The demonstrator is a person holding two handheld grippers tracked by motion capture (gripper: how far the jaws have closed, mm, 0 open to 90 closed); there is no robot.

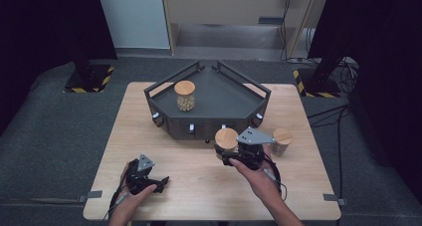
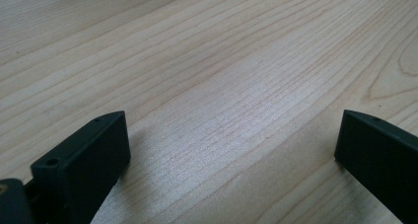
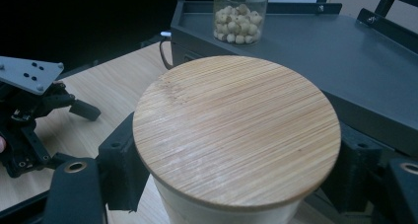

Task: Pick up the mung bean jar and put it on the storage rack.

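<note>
In the right claw point(image 3: 231, 184), the jar point(image 3: 236, 135) stands upright.

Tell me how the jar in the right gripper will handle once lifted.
The jar looks rigid, so the right gripper probably won't deform it. Its smooth wall may slip. The grip sits just under the bamboo lid, so it could swing slightly below.

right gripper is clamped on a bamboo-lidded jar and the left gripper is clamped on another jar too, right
Not quite. The right gripper is indeed shut on a bamboo-lidded jar, but the left gripper holds nothing: the left gripper view shows its jaws wide apart over the bare table.
</note>
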